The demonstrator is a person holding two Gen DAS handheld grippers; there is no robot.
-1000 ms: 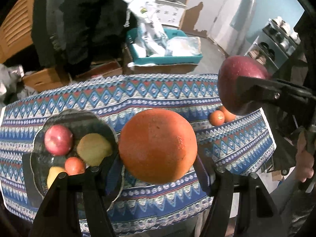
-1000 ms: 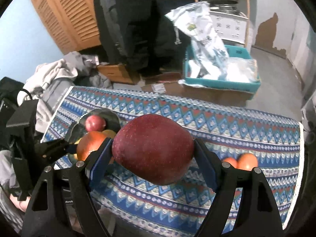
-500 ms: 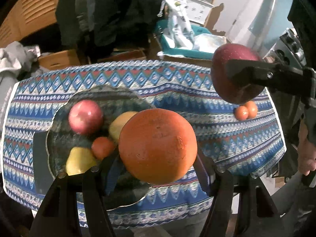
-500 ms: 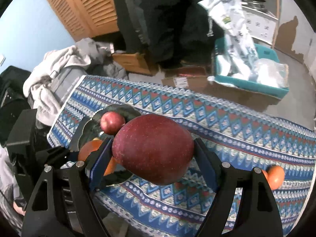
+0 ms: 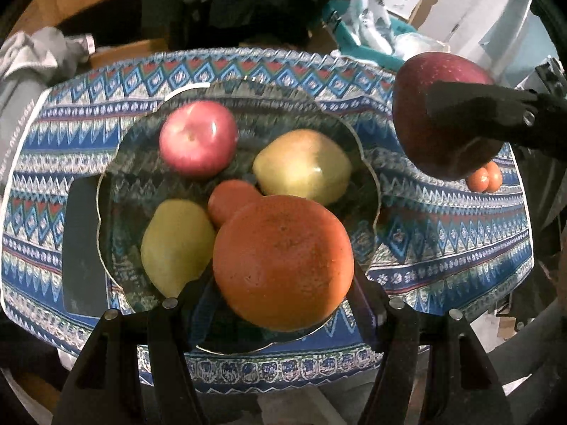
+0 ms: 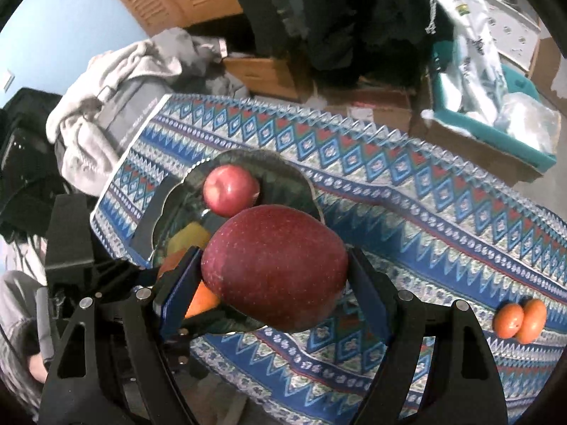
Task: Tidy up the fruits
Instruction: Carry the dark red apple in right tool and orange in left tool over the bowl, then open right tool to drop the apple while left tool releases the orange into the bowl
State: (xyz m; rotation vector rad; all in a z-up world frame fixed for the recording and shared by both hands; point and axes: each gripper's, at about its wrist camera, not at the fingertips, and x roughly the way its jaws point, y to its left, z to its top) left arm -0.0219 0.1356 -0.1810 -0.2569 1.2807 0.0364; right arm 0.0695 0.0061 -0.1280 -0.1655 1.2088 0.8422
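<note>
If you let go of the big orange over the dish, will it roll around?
Probably a little. The orange is round and firm-looking, so it may roll until it bumps the fruit already in the dish, like the yellow pear. The dish's raised rim should likely keep it in. It looks heavy for its size, filling the left tool.

The big orange (image 5: pixel 283 262) covers the near part of the glass bowl (image 5: pixel 368 163), along with part of the small orange fruit (image 5: pixel 232 200) behind it. From the right wrist view, the dark red apple (image 6: pixel 274 269) blocks most of the bowl's contents (only a sliver of yellow fruit (image 6: pixel 189 235) shows). Both hand-held gripper bodies run off the bottom edge. Beyond the patterned surface (image 5: pixel 443 241), the teal bin (image 6: pixel 496 134) and white bags (image 6: pixel 471 35) are smeared, their print unreadable. The two small oranges (image 5: pixel 484 179) sit half hidden behind the apple in the left wrist view.
</note>
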